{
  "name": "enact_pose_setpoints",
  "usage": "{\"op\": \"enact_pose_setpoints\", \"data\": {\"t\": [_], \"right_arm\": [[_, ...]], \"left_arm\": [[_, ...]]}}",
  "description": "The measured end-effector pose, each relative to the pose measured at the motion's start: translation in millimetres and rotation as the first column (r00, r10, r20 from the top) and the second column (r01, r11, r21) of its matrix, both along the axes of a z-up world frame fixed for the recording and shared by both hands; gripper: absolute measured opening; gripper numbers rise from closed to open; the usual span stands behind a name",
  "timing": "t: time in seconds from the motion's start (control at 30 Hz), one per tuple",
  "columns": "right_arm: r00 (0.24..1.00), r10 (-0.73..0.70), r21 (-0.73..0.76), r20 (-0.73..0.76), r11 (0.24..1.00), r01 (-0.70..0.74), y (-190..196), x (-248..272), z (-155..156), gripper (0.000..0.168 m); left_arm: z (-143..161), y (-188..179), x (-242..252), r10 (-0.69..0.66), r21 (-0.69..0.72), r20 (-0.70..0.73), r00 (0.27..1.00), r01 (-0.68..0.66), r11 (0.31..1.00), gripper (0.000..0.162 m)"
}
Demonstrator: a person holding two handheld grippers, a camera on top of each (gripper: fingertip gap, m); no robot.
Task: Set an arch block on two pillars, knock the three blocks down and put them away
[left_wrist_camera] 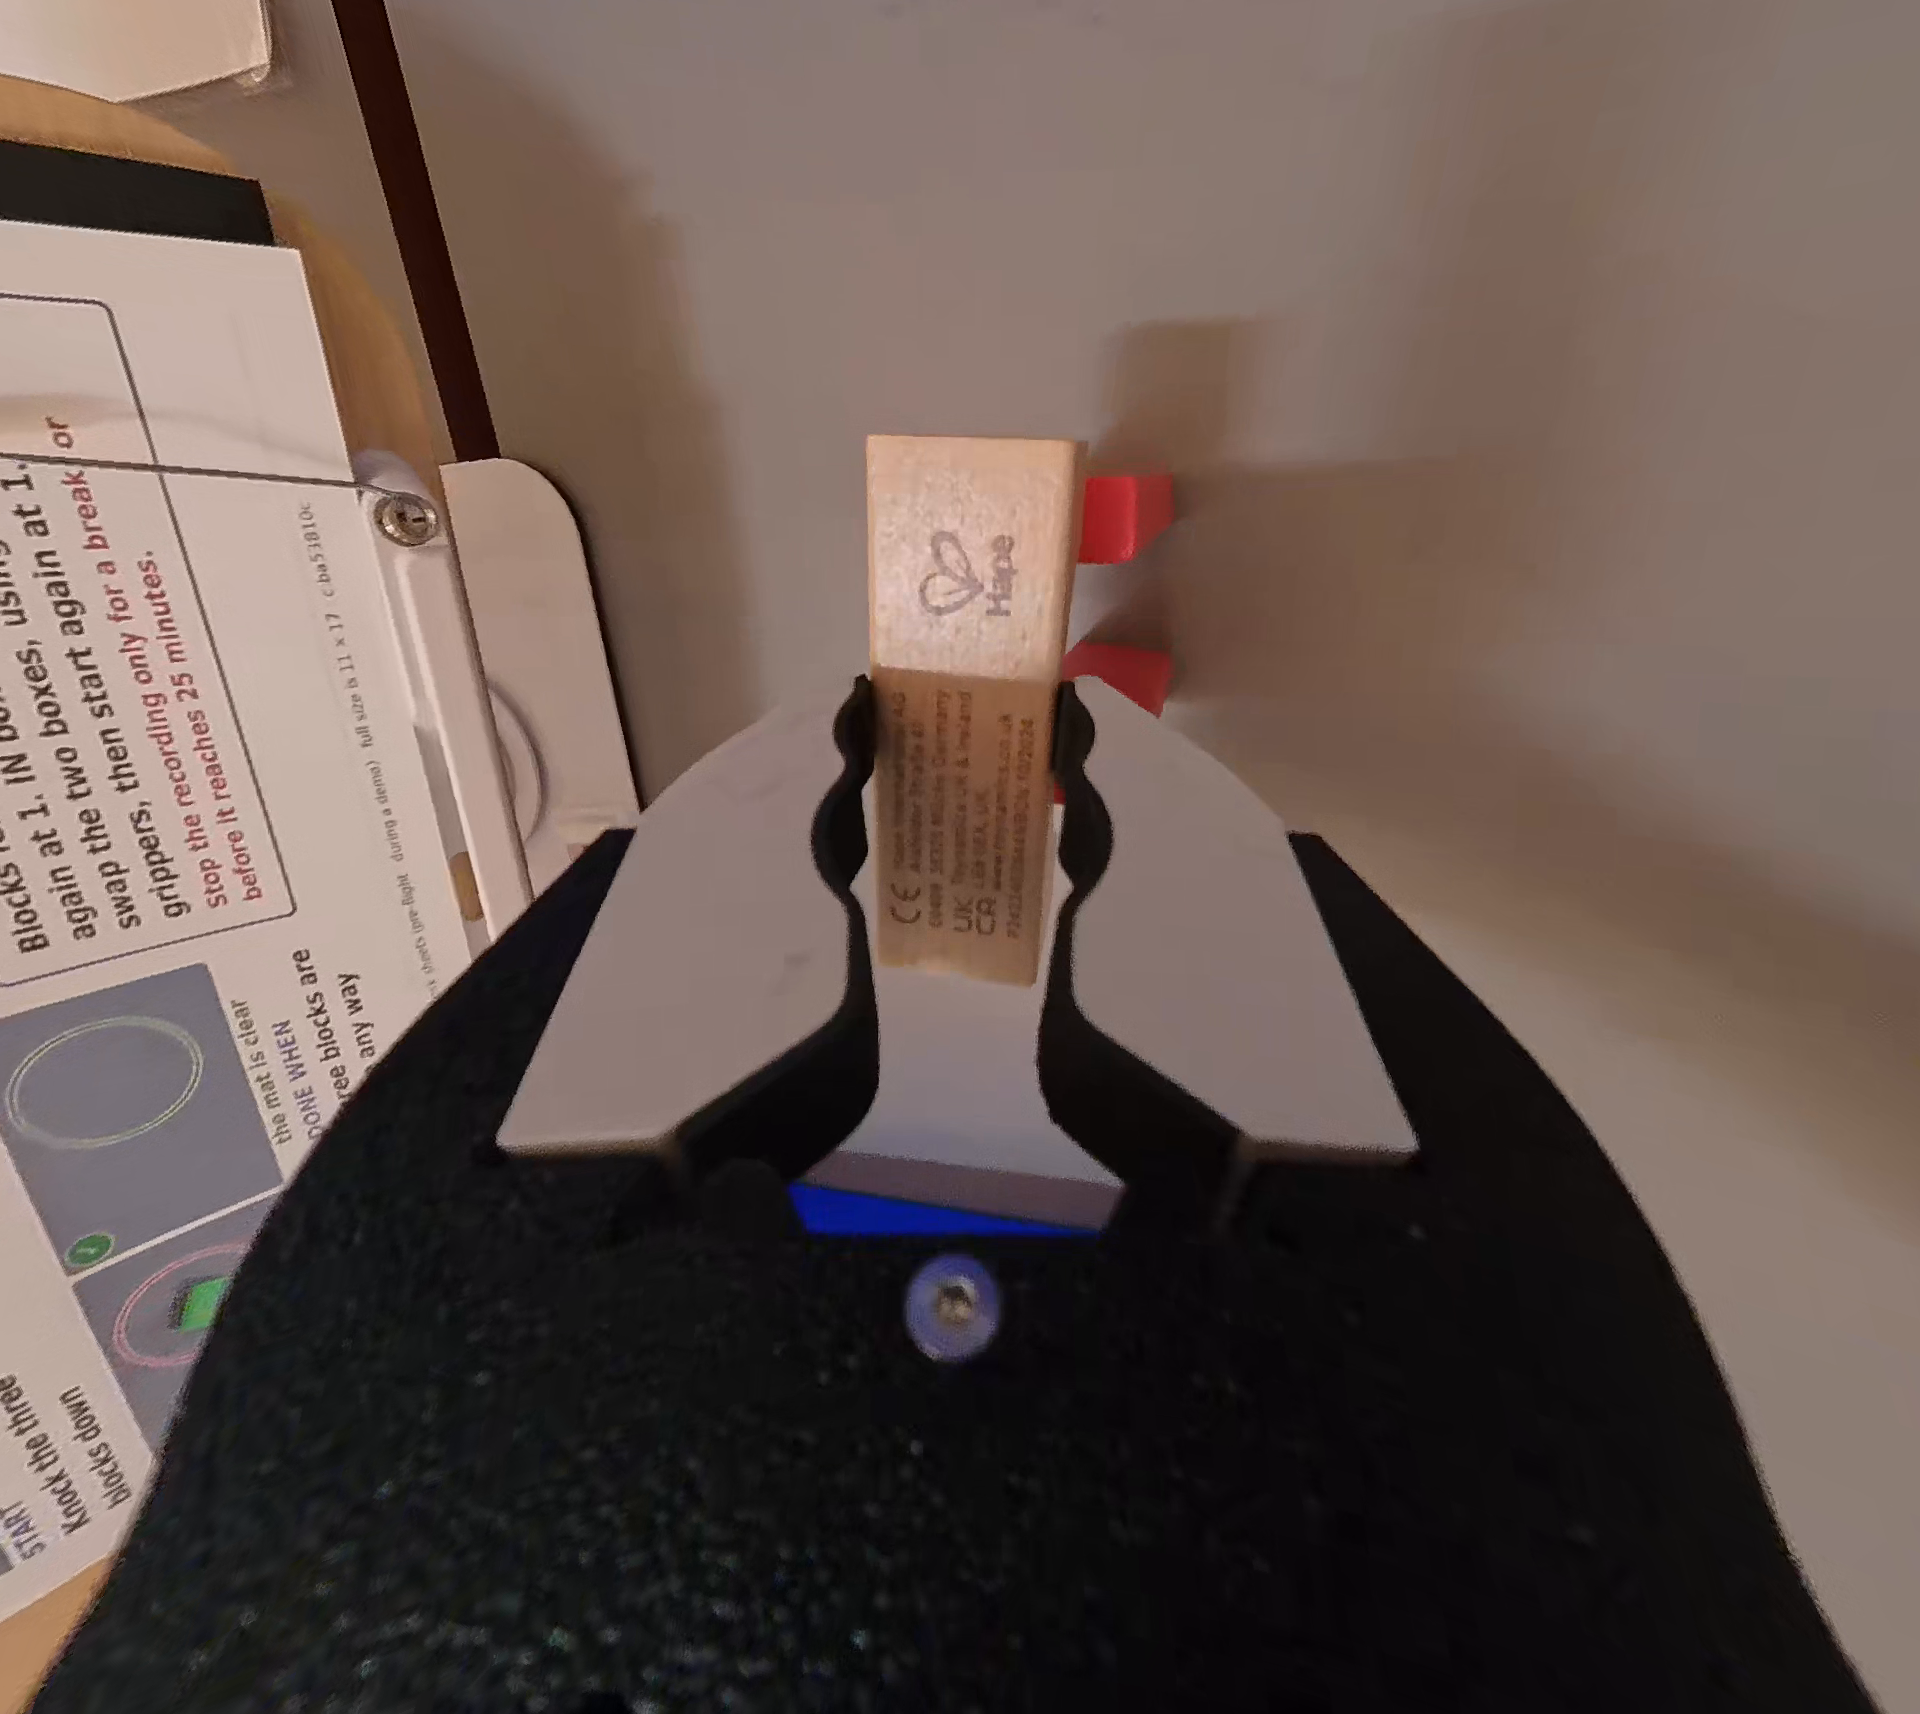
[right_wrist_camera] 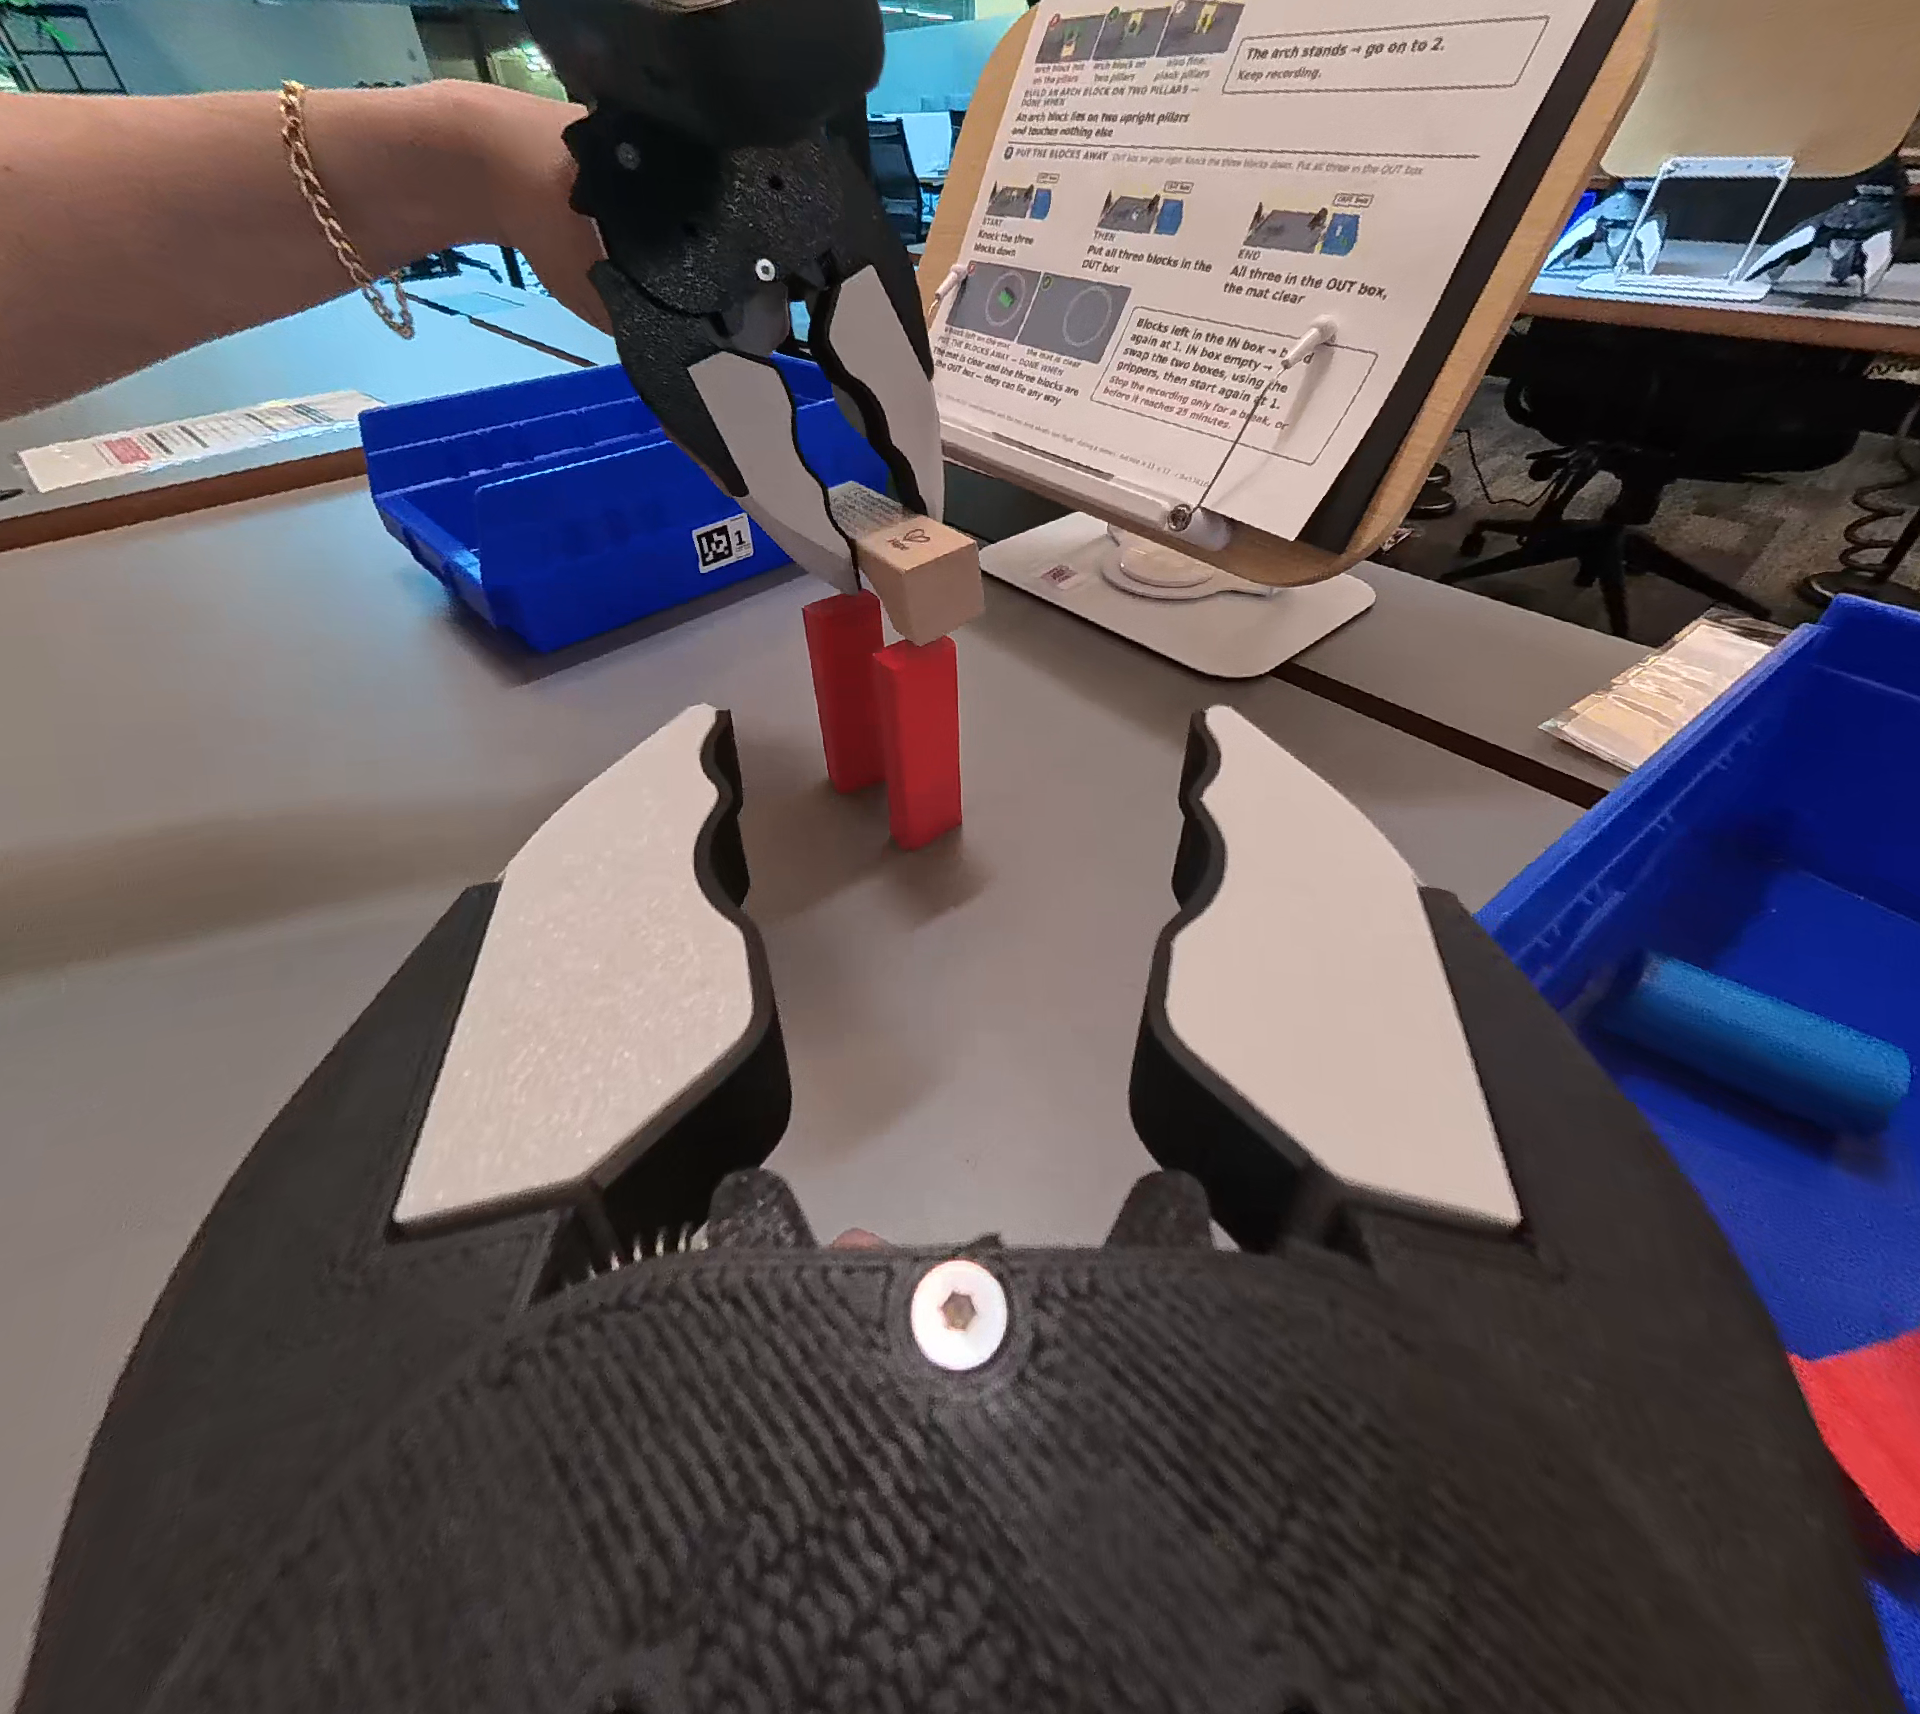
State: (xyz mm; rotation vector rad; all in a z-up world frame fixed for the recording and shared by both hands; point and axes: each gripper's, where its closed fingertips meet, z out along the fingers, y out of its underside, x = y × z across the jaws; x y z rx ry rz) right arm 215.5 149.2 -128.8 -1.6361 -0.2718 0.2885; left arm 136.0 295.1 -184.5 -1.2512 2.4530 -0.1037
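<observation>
**Wooden block held over two red pillars**

You are gripping the wooden block (right_wrist_camera: 920, 578) in your left gripper (right_wrist_camera: 868, 537), its jaws closed on the block's near end. The block is hovering at the tops of the two red blocks (right_wrist_camera: 920, 745), which are standing upright, side by side on the grey table (right_wrist_camera: 312, 729); whether it is touching them, you cannot tell. Your right gripper (right_wrist_camera: 961, 791) is hanging wide and empty, near the pillars. A blue cylinder (right_wrist_camera: 1756, 1051) is lying in the blue bin (right_wrist_camera: 1662, 833) on your right.

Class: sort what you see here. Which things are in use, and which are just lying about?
In use: left gripper clamping the wooden block over two upright red blocks; right gripper, open.
Lying about: blue bins, blue cylinder, instruction board.
</observation>
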Motion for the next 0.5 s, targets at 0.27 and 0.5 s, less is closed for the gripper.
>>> {"op": "enact_pose_setpoints", "data": {"t": [0.27,0.5], "right_arm": [[1.0,0.01,-0.014,0.025,1.0,-0.01,3,-6,-5,0.08],[0.991,0.036,-0.137,0.125,0.99,-0.018,21,-24,-40,0.076]], "left_arm": [[2,-3,3,0.012,-0.011,-0.001,1.0,-0.012,1.0,0.034],[6,-3,3,0.022,-0.008,0.004,1.0,-0.022,1.0,0.033]]}}
